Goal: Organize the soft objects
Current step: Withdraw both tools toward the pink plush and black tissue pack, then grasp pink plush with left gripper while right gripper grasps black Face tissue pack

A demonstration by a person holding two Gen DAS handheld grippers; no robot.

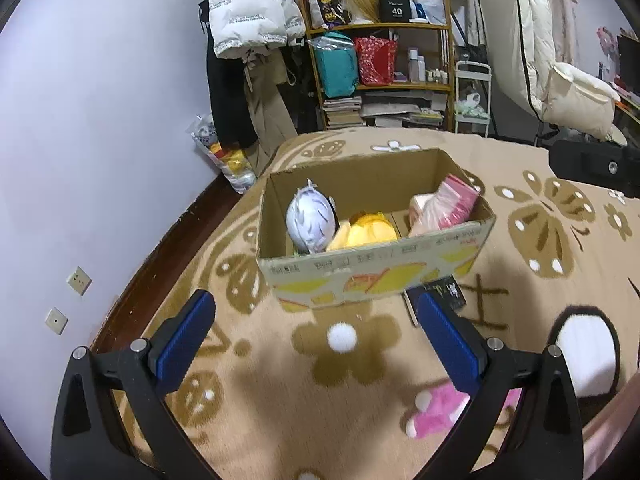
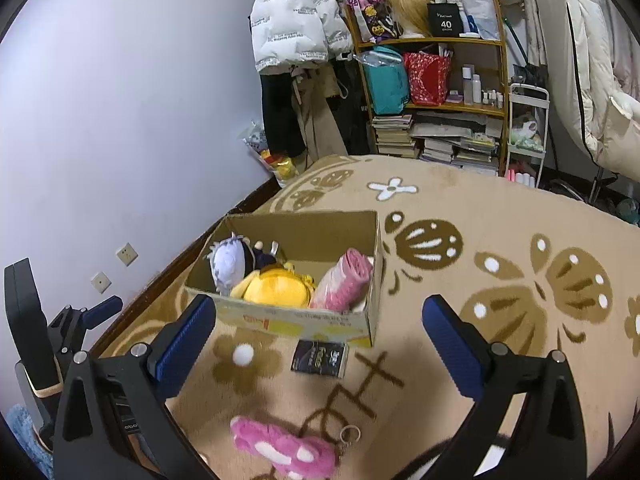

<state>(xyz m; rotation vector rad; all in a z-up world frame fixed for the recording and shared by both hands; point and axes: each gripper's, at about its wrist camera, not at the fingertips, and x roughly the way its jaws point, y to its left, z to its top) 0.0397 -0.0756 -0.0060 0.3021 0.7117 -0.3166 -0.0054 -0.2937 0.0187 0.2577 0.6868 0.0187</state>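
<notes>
Pink plush [image 2: 286, 446] lies below right gripper [image 2: 318, 314].

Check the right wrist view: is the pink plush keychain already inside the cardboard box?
No, the pink plush keychain lies on the rug in front of the cardboard box, well outside its walls.

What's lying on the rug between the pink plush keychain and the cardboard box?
A small dark booklet lies on the rug just in front of the cardboard box, between it and the pink plush keychain; the right wrist view shows this best.
</notes>
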